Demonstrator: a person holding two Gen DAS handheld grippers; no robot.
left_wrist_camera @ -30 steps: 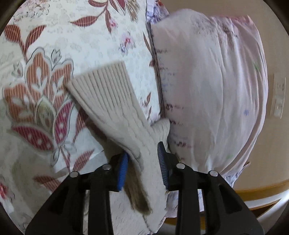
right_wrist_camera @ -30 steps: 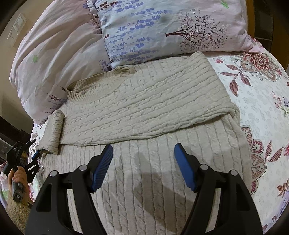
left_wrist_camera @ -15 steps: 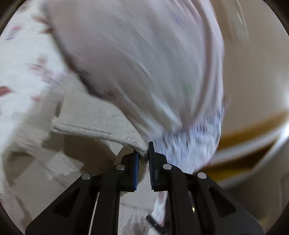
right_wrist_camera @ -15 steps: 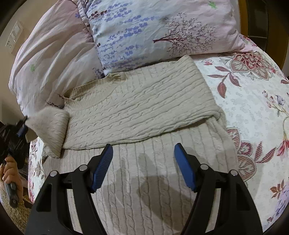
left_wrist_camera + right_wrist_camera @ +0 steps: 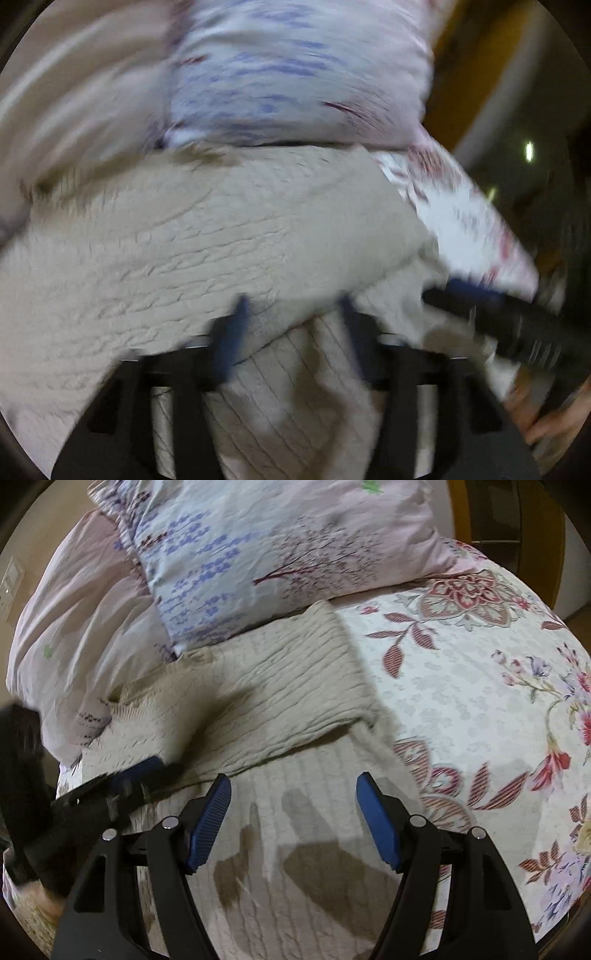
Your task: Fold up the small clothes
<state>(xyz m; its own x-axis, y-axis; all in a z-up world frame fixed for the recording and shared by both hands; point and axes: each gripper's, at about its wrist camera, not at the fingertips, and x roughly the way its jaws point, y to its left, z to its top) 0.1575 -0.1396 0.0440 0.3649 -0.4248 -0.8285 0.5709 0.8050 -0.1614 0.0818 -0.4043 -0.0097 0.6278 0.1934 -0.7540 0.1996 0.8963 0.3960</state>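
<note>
A beige cable-knit sweater lies on the bed, its top part folded across the body. It fills the blurred left wrist view too. My left gripper is open just above the sweater, its blue pads apart; it also shows at the left of the right wrist view, over the sweater's left side. My right gripper is open and empty above the sweater's lower ribbed part, and appears as a dark blurred shape in the left wrist view.
Two pillows lie at the head of the bed, a pale pink one and a blue-flowered one. The floral bedspread stretches to the right. A wooden headboard stands behind.
My left gripper, shut on the sleeve half a second ago, has swung over the sweater and opened. The sleeve now lies on the body. The right gripper shifted slightly.
</note>
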